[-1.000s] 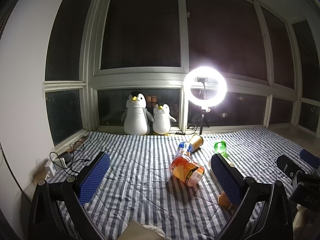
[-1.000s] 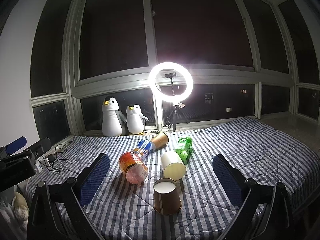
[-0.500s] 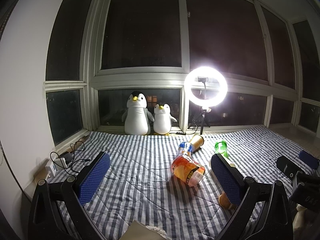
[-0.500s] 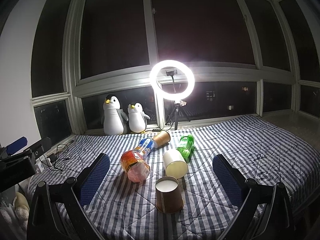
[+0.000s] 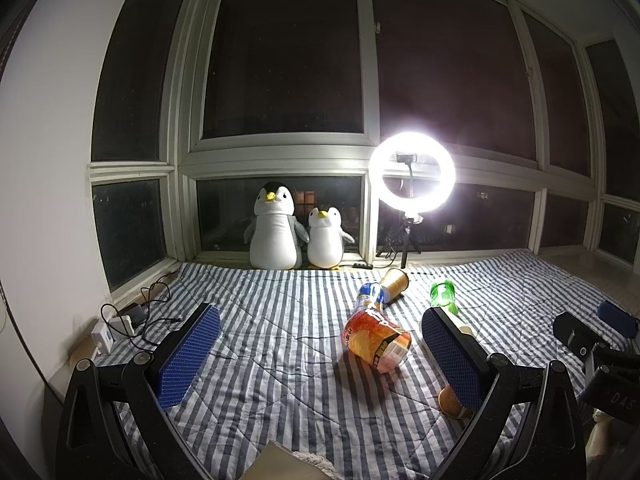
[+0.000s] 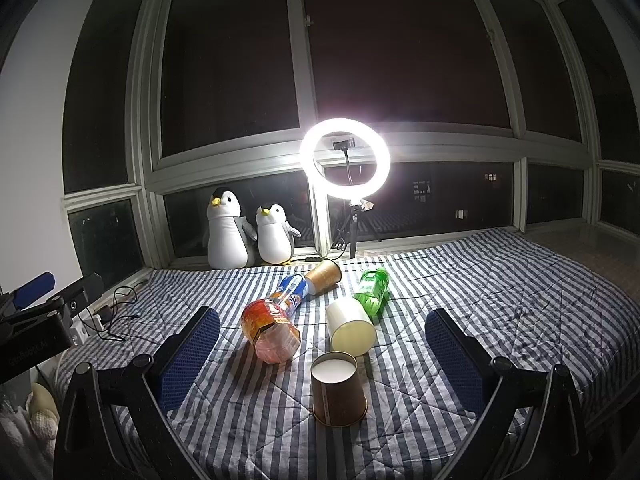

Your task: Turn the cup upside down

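Note:
A brown paper cup [image 6: 338,390] stands upside down on the striped blanket [image 6: 500,300], white base up, just ahead of my right gripper [image 6: 322,344], which is open and empty. In the left wrist view only the cup's brown edge [image 5: 450,402] shows behind the right finger [image 5: 452,356]. My left gripper [image 5: 320,352] is open and empty, over the blanket left of the cup.
A white cup [image 6: 350,326], an orange snack jar [image 6: 270,330], a blue-labelled bottle [image 6: 292,290], another brown cup [image 6: 324,276] and a green bottle [image 6: 374,288] lie on their sides. Two plush penguins [image 6: 244,232], a ring light [image 6: 345,158], and cables at left [image 5: 132,316].
The right gripper has drifted slightly, so the objects sit a little right and higher in its view. The left view is almost unchanged.

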{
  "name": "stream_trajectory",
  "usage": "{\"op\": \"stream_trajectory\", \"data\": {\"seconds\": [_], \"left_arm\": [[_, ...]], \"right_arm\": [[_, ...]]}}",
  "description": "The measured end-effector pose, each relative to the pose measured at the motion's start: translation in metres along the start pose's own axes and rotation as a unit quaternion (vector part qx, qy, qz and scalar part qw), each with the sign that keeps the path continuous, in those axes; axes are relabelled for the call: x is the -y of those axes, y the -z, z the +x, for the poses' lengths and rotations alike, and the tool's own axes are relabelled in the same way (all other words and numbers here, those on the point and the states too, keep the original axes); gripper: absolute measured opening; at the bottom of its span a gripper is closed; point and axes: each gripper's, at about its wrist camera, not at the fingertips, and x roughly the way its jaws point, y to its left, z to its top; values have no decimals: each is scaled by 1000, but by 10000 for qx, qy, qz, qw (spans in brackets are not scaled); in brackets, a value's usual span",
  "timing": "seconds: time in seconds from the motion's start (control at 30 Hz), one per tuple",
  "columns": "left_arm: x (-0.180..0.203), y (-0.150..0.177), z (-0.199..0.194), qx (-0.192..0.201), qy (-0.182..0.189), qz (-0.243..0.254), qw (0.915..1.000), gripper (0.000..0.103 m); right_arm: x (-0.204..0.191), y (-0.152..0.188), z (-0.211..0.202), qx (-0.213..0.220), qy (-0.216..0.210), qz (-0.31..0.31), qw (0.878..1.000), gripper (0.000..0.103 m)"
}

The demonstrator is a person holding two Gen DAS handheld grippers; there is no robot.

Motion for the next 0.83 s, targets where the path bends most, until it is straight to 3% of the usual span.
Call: {"op": "stream_trajectory", "data": {"seconds": [0.83], "left_arm": [[-6,4,4,-102,-4,-27,9999,102]], "right_arm": [[2,4,5,-102,-25,18,9999,102]]}}
